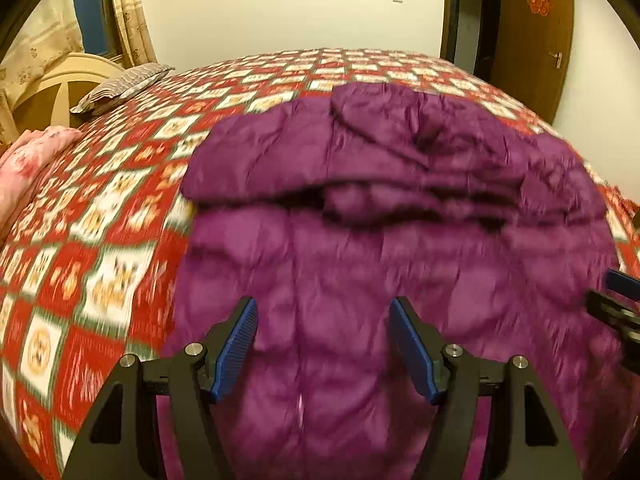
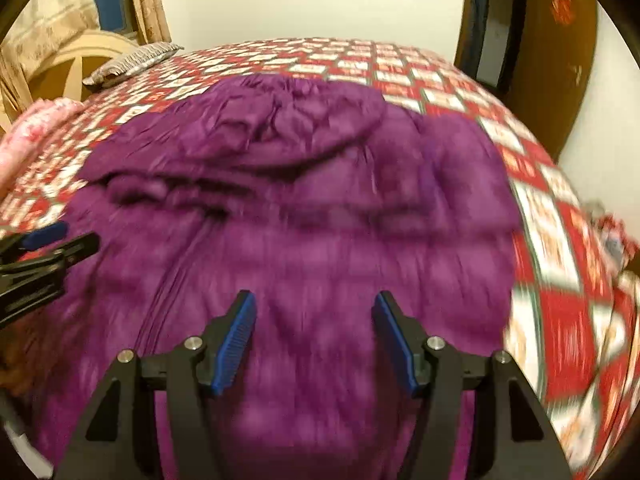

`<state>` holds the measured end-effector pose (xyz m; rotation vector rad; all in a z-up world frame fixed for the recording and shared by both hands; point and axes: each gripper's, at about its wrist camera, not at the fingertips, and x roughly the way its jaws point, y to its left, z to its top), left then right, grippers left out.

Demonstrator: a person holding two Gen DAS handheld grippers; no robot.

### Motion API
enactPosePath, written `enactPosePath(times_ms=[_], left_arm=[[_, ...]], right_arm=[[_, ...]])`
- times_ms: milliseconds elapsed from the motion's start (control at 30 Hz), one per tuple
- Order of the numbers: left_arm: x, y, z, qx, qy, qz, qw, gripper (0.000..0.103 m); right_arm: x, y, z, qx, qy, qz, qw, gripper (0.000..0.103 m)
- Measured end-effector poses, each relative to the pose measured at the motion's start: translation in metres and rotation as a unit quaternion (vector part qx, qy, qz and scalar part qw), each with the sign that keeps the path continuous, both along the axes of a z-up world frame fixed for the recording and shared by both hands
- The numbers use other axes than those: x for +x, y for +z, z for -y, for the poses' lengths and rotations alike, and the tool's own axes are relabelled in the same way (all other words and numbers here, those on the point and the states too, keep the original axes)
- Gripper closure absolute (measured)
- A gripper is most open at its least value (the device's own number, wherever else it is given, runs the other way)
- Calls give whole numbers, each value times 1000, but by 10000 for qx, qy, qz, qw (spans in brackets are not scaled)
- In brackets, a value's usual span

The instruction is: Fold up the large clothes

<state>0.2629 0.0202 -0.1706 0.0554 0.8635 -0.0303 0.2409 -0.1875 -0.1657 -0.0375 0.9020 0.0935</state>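
I am hovering both grippers, left (image 1: 323, 346) and right (image 2: 314, 340), fingers spread and empty, over the half-folded jacket (image 1: 380, 208); the lower half remains unfolded.

Purple jacket (image 1: 360, 240) motion-blurred, near hem cut off by frame; bedspread (image 2: 560, 240) pattern smeared.

Home bedroom; quilted bed (image 1: 120, 208), pillow (image 1: 124, 86), curtains (image 1: 132, 12), wooden door (image 1: 532, 36)

jacket (image 1: 360, 240): purple | bedspread (image 1: 100, 240): red/white chk | gripper pads (image 1: 236, 348): blue
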Motion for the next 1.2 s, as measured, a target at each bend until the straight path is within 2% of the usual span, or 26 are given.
enactPosePath(times_ms=[100,300,533,600,700,767,900,1000,1100,1200], left_arm=[[-12,-10,2,58,41,-1,10000,34],[-27,-9,9,360,-14,72,9993,34],[-56,-6,3,353,-1,107,9993,33],[-70,1,-6,69,-129,122,9998,33],[-99,16,-34,-534,-180,317,9979,33],[-119,22,-50,-670,-216,520,9962,30],[-159,27,-82,-748,-41,867,9934,26],[-183,19,-112,-1284,202,962,9868,23],[-193,3,-131,-1787,458,779,9797,22],[-195,-12,-131,-1808,631,550,9799,22]], right_arm=[[-35,-4,8,141,-128,-71,9998,37],[-86,-10,17,169,-307,-108,9993,37],[-127,4,36,395,-635,108,9971,35],[-141,12,43,461,-730,247,9960,22],[-164,18,51,509,-827,436,9943,16],[-177,17,57,535,-887,448,9936,16],[-192,4,65,643,-902,199,9936,16],[-197,-4,66,755,-847,136,9935,16],[-195,-14,65,844,-816,30,9931,16],[-191,-26,60,953,-717,-198,9927,16]])
